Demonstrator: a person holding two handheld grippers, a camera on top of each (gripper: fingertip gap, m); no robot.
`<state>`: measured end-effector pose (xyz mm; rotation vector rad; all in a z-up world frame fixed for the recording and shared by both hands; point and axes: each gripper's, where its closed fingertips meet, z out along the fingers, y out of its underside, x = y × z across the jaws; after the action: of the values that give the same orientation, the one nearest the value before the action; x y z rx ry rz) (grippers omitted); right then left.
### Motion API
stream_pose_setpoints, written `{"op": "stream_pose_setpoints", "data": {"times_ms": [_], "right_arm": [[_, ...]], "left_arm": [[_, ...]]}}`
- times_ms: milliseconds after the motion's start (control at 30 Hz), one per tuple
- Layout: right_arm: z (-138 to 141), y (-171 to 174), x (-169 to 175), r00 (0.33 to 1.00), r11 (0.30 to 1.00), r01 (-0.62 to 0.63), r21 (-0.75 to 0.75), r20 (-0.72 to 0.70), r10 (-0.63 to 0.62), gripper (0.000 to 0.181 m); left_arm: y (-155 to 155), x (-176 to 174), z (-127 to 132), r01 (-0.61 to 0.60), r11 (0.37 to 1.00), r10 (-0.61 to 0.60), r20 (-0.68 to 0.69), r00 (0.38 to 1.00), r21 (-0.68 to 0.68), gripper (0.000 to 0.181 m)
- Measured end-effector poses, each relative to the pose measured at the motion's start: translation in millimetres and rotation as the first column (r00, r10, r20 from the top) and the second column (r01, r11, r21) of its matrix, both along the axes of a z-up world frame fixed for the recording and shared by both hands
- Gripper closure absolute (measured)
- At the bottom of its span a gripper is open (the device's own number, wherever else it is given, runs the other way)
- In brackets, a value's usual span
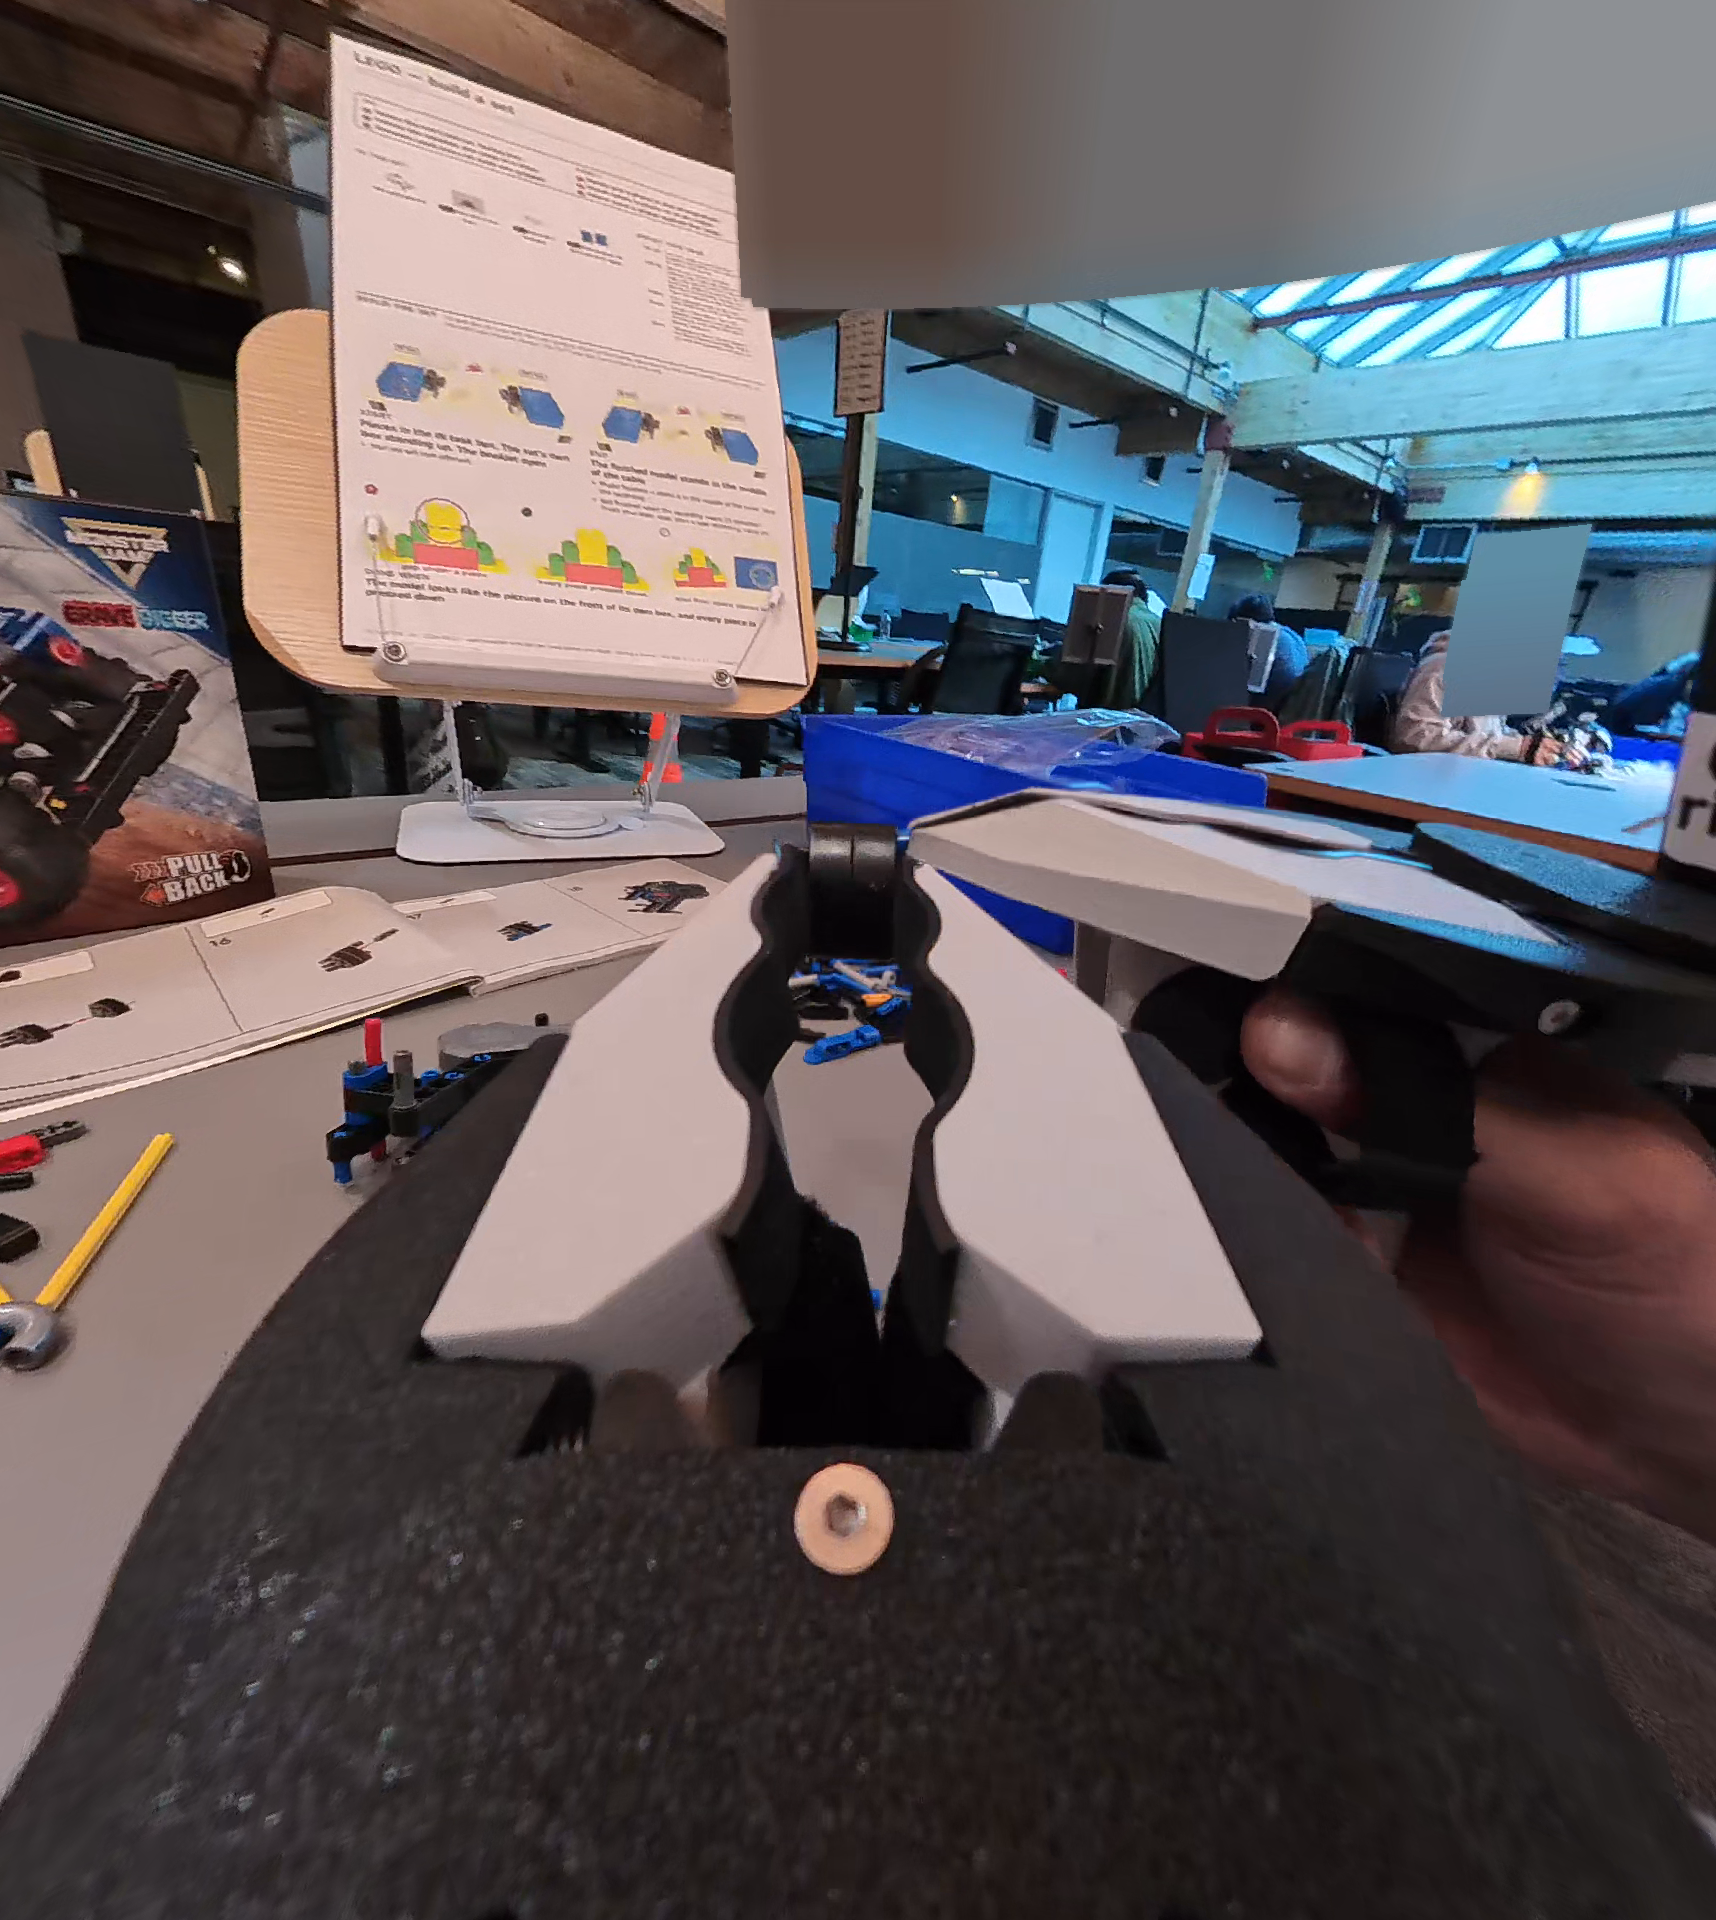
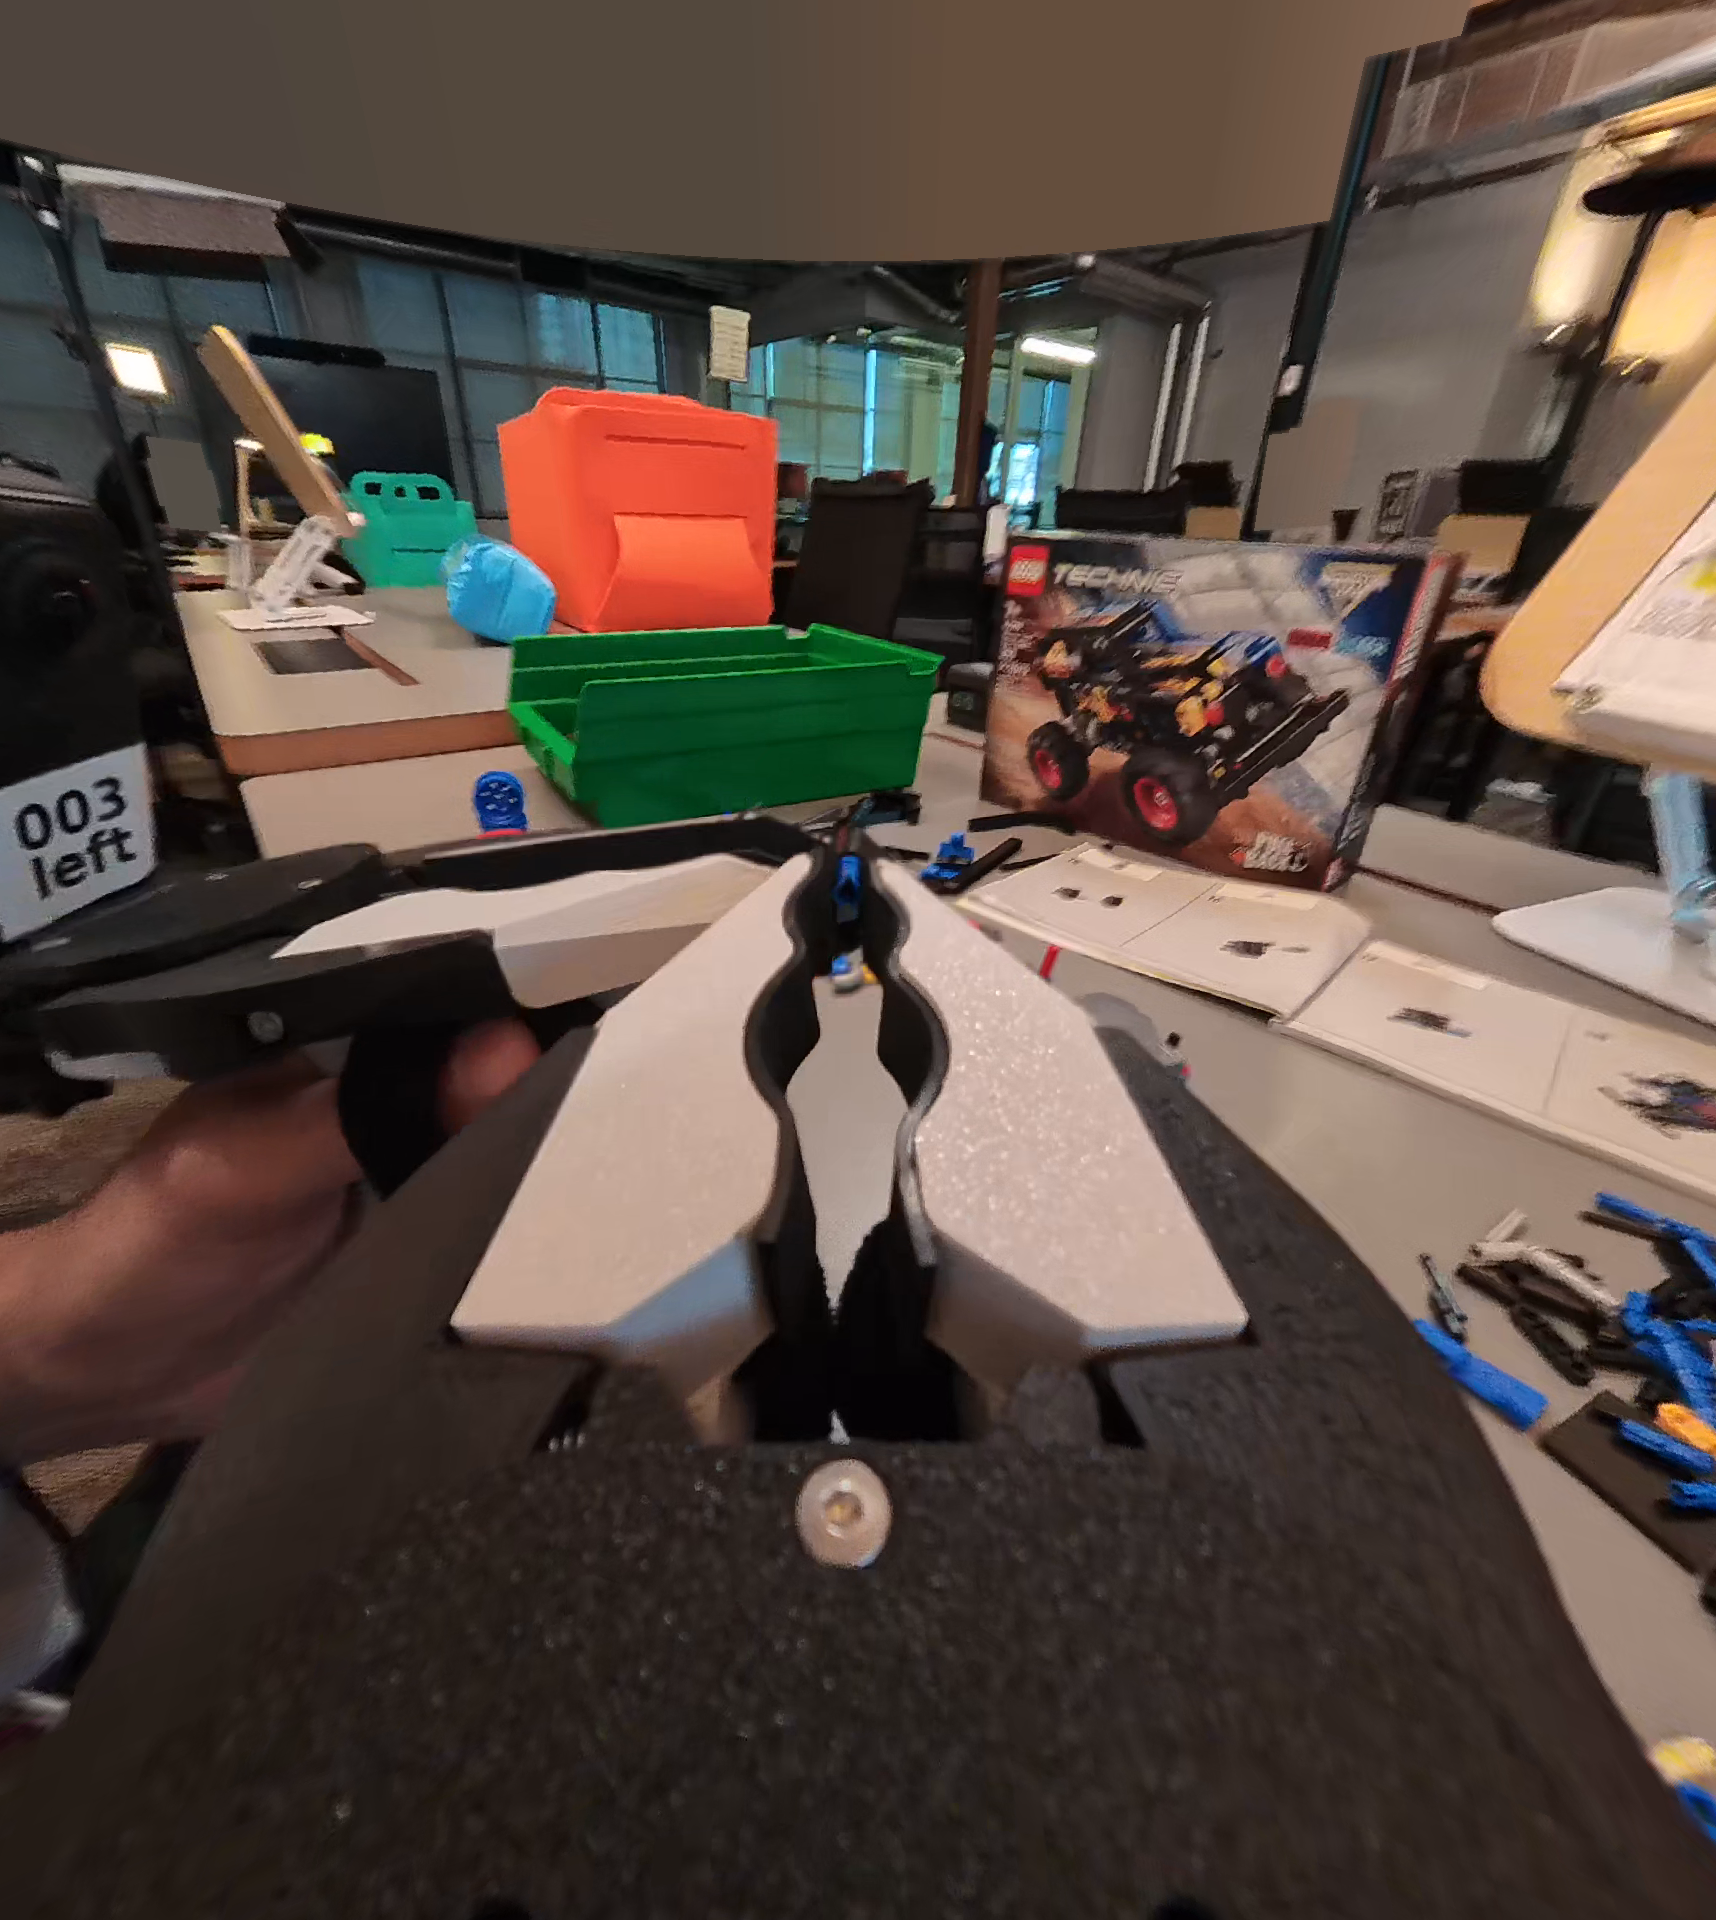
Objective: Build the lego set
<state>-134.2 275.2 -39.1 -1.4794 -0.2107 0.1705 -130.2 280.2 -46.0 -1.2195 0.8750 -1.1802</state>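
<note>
- The left gripper [image 1: 849, 868] pinches a small black piece [image 1: 846, 883] between its fingertips, held up off the grey table [image 1: 210, 1299]; the piece looks like two rounded black lobes side by side.
- The right gripper [image 2: 846, 883] is closed on a small blue piece [image 2: 846, 881] at its tips; it shows as a thin upright blue sliver between the dark pads, and its shape cannot be made out.
- The two grippers meet tip to tip: the right one's white finger comes in from the side and touches, or nearly touches, the black piece.
- On the table near the left gripper sit a partly built black-and-blue assembly [image 1: 397, 1101] and loose yellow rods [image 1: 101, 1221].
- A heap of blue, black and orange loose parts [image 2: 1685, 1382] lies beside the right gripper.
- Beyond, an open instruction booklet [image 1: 241, 977] lies flat.
- Farther back stand the set's box [image 2: 1197, 707], a green bin [image 2: 719, 717] and a sheet on a stand [image 1: 553, 416].
</note>
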Motion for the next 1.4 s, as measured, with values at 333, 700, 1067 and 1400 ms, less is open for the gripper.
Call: {"op": "stream_pose_setpoints", "data": {"times_ms": [333, 700, 1067, 1400], "right_arm": [[-4.3, 1.3, 3.8, 0.999, 0.998, -0.035, -0.042, -0.04, 0.033, 0.177], [-21.3, -17.8, -0.6, 0.883, 0.867, -0.437, -0.239, 0.07, 0.464, 0.137], [-60.3, -22.6, -13.4, 0.698, 0.745, -0.5, -0.442, 0.304, 0.649, 0.144], [-64.3, -21.2, -12.0, 0.702, 0.718, -0.505, -0.479, 0.257, 0.664, 0.146]], "left_arm": [[0.2, 4.0, -4.8, 0.017, 1.0, -0.017, -0.047, 0.999, 0.016, 0.167], [-9.3, -2.5, -33.1, 0.494, 0.866, -0.451, -0.311, 0.836, 0.072, 0.167], [-23.8, -6.9, -54.0, 0.616, 0.779, -0.503, -0.467, 0.727, 0.119, 0.167], [-23.4, -5.6, -57.8, 0.585, 0.801, -0.462, -0.49, 0.739, 0.127, 0.167]]}}
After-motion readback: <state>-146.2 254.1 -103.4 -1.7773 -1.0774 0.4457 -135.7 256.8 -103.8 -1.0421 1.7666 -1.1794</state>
